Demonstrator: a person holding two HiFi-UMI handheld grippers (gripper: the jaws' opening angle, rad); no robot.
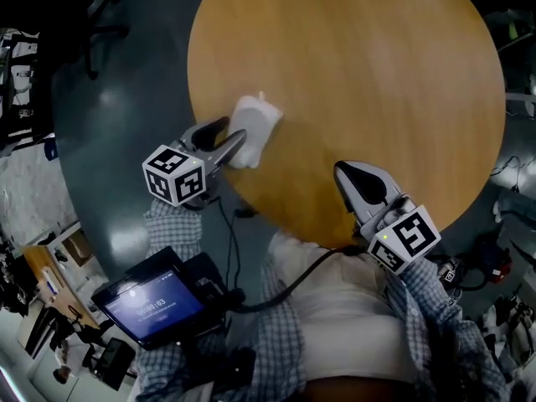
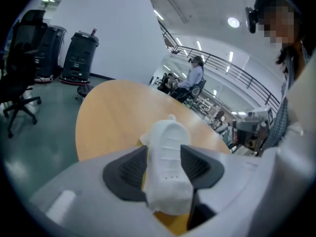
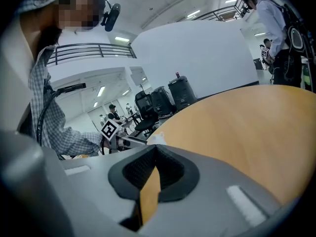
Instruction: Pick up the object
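White object [image 2: 168,162], possibly crumpled cloth, lies on the round table [image 1: 377,82] between the left gripper's [image 1: 236,132] 2 parted jaws. The right gripper [image 1: 342,172] is closed and empty.

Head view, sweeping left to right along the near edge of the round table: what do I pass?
left gripper → white object → right gripper
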